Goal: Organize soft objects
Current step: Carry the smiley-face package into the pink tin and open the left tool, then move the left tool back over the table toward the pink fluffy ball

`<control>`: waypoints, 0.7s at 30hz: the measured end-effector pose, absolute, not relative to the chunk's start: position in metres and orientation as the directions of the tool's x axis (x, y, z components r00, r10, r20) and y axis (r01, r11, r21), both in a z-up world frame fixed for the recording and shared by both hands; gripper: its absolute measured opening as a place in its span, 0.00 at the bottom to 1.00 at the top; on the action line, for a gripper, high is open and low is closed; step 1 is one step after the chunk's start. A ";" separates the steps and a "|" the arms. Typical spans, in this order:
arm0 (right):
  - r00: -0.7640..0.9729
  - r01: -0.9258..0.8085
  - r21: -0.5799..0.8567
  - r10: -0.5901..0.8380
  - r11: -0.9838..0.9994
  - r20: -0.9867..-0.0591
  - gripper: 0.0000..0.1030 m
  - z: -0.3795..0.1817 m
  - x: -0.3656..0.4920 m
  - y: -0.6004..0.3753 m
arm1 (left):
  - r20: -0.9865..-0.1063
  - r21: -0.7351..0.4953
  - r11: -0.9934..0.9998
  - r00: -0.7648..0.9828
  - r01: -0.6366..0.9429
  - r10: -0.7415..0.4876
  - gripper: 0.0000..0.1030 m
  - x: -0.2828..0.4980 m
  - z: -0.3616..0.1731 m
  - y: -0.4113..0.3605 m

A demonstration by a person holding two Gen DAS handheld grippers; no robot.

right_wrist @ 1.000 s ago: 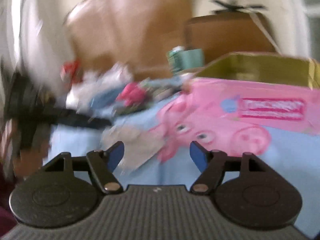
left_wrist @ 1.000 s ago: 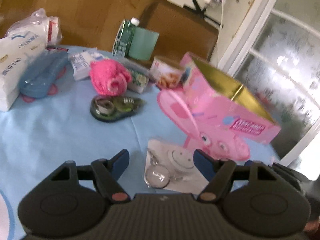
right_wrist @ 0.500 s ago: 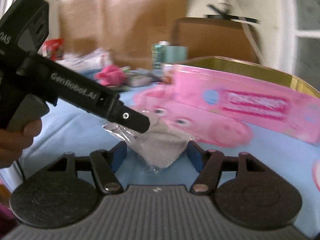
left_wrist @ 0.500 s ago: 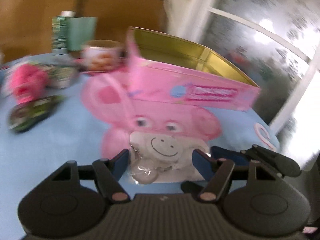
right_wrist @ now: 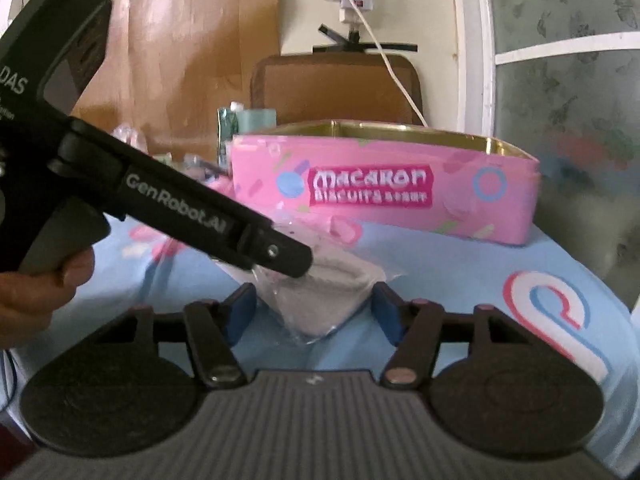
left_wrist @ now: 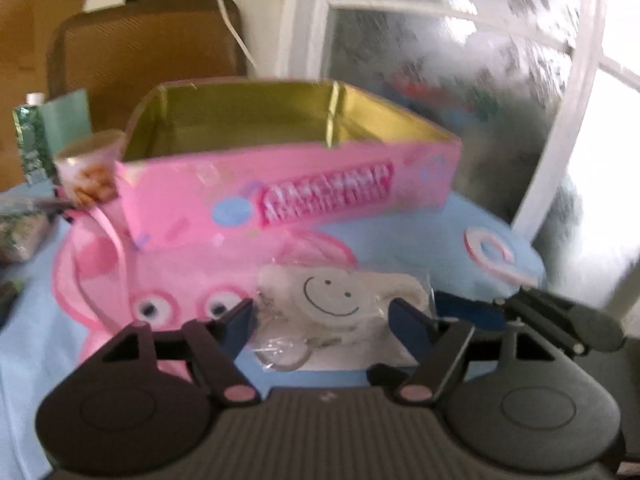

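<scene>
A white soft pouch with a smiley face (left_wrist: 340, 296), wrapped in clear plastic with a key ring, lies on the blue tablecloth in front of an open pink biscuit tin (left_wrist: 280, 192). My left gripper (left_wrist: 322, 320) straddles it, jaws opening slightly, pads not pressing. In the right wrist view the same pouch (right_wrist: 332, 284) sits between the fingers of my right gripper (right_wrist: 312, 312), whose jaws are closing with gaps still showing on both sides. The left gripper's fingertip (right_wrist: 288, 256) reaches in from the left onto the pouch. The right gripper's fingers (left_wrist: 560, 320) show at the right.
The pink tin (right_wrist: 384, 192) stands just behind the pouch, gold inside and empty as far as I see. A snack cup (left_wrist: 88, 168) and a green carton (left_wrist: 32, 136) stand left of it. Behind are a brown chair (left_wrist: 140, 52) and a frosted window (left_wrist: 480, 80). A hand (right_wrist: 40, 292) holds the left gripper.
The left gripper swung right, away from the pink yarn and tape, and now faces the pouch before the tin. The right gripper came in on the pouch and its jaws narrowed.
</scene>
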State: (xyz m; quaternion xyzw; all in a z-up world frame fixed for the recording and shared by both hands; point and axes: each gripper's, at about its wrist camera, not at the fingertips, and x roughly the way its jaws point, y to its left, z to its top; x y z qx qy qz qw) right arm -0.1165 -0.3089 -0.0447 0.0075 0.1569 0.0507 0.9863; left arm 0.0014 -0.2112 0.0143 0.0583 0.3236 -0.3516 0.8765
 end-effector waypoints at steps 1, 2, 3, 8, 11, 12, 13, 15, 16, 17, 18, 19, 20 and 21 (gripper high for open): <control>0.954 -0.101 0.036 0.107 0.994 -0.281 0.63 -0.040 -0.116 -0.310 | -0.585 -0.134 0.749 0.559 0.648 -0.588 0.70 0.003 0.024 -0.207; 0.965 -0.101 0.029 0.105 0.994 -0.238 0.63 -0.033 -0.114 -0.309 | -0.560 -0.138 0.752 0.575 0.645 -0.596 0.70 0.005 0.033 -0.203; 0.975 -0.099 0.014 0.100 0.995 -0.200 0.63 -0.027 -0.116 -0.308 | -0.533 -0.137 0.754 0.593 0.643 -0.603 0.70 0.007 0.043 -0.202; 0.996 -0.062 -0.045 0.059 0.997 -0.066 0.63 0.008 -0.083 -0.306 | -0.440 -0.082 0.784 0.684 0.615 -0.582 0.72 0.035 0.080 -0.212; 0.995 -0.052 -0.027 0.049 0.998 -0.087 0.63 0.016 -0.048 -0.312 | -0.458 -0.065 0.815 0.709 0.575 -0.537 0.72 0.066 0.079 -0.223; 0.993 -0.054 -0.010 0.053 0.998 -0.110 0.63 0.016 -0.035 -0.313 | -0.468 -0.066 0.826 0.714 0.560 -0.521 0.72 0.075 0.076 -0.224; 0.991 -0.054 0.002 0.054 0.999 -0.126 0.63 0.015 -0.024 -0.313 | -0.476 -0.063 0.837 0.720 0.544 -0.504 0.72 0.082 0.073 -0.226; 0.987 -0.052 0.012 0.053 0.999 -0.155 0.64 0.013 -0.009 -0.308 | -0.479 -0.047 0.858 0.742 0.512 -0.469 0.74 0.092 0.067 -0.230; 0.986 -0.052 0.014 0.053 0.999 -0.157 0.64 0.012 -0.003 -0.306 | -0.476 -0.037 0.869 0.756 0.494 -0.450 0.74 0.094 0.064 -0.230; 0.985 -0.051 0.011 0.052 0.999 -0.164 0.64 0.012 0.002 -0.303 | -0.481 -0.028 0.879 0.765 0.476 -0.429 0.75 0.097 0.062 -0.230; 0.984 -0.050 0.006 0.050 0.999 -0.168 0.64 0.011 0.004 -0.299 | -0.492 -0.024 0.885 0.765 0.465 -0.416 0.76 0.100 0.059 -0.231; 0.984 -0.047 -0.001 0.046 0.999 -0.171 0.64 0.010 0.007 -0.296 | -0.498 -0.024 0.886 0.763 0.463 -0.412 0.76 0.101 0.056 -0.230; 0.984 -0.045 -0.011 0.042 0.999 -0.171 0.65 0.010 0.010 -0.292 | -0.504 -0.016 0.886 0.762 0.463 -0.407 0.77 0.102 0.054 -0.229; 0.985 -0.035 -0.021 0.031 0.999 -0.172 0.66 0.009 0.012 -0.289 | -0.506 -0.003 0.889 0.766 0.457 -0.396 0.78 0.102 0.053 -0.228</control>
